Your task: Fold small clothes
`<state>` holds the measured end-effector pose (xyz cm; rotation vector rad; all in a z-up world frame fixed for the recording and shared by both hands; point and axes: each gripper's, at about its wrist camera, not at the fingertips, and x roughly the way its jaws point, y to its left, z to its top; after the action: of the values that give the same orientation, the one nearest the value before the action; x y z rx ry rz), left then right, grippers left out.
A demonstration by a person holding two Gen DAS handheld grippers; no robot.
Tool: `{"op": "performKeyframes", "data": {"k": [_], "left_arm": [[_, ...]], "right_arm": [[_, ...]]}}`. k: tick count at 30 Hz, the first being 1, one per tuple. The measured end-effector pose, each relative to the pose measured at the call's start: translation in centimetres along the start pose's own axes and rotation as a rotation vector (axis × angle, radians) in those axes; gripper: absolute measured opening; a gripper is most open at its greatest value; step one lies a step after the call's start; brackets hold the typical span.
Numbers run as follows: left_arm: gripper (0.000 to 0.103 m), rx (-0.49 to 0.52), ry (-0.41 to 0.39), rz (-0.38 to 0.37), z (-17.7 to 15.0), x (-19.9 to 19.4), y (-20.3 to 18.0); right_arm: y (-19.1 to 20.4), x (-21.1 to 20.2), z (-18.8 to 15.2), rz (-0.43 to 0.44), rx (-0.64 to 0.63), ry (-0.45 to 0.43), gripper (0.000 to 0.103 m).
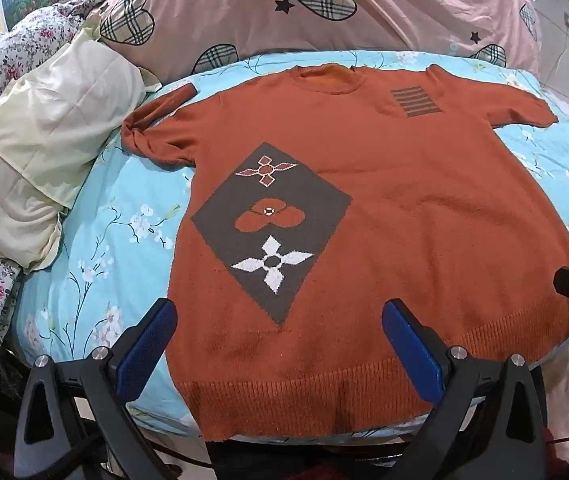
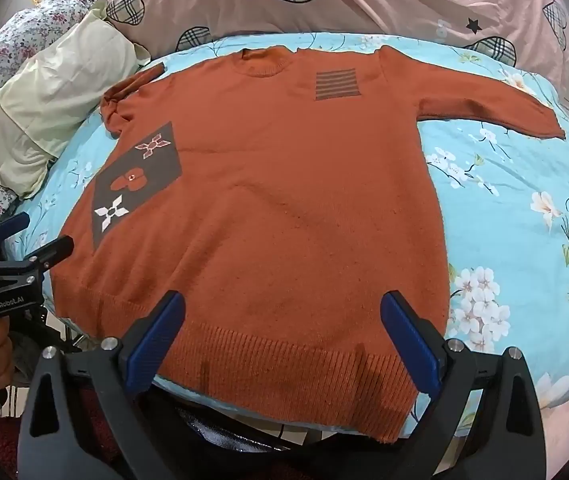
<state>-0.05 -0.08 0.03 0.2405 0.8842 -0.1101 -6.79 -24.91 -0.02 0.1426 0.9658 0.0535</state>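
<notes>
The orange sweater (image 1: 384, 208) lies face up and spread flat on the bed (image 1: 124, 220), collar toward the pillows (image 1: 324, 12), ribbed hem at the near edge; one sleeve (image 1: 156, 128) is bunched and twisted on the left, the other sleeve (image 2: 492, 108) stretches out straight on the right. It looks a soft, limp knit, light to lift yet likely to sag and stretch, so it should fold better from firm edges; the ribbed hem (image 2: 284, 360), the shoulders and the sleeve cuffs seem the best places to pinch. The left gripper (image 1: 280, 350) hangs released over the hem, jaws wide apart, holding nothing; the right gripper (image 2: 282, 344) likewise, spread and empty above the hem. No containers are in view.
</notes>
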Motion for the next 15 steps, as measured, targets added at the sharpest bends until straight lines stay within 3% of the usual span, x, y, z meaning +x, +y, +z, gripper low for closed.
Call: {"op": "performKeyframes", "data": {"k": [15], "left_arm": [[0.103, 0.007, -0.001, 0.002, 0.26, 0.19, -0.35]], "right_arm": [[-0.51, 0.30, 0.32, 0.000, 0.002, -0.004, 0.098]]}}
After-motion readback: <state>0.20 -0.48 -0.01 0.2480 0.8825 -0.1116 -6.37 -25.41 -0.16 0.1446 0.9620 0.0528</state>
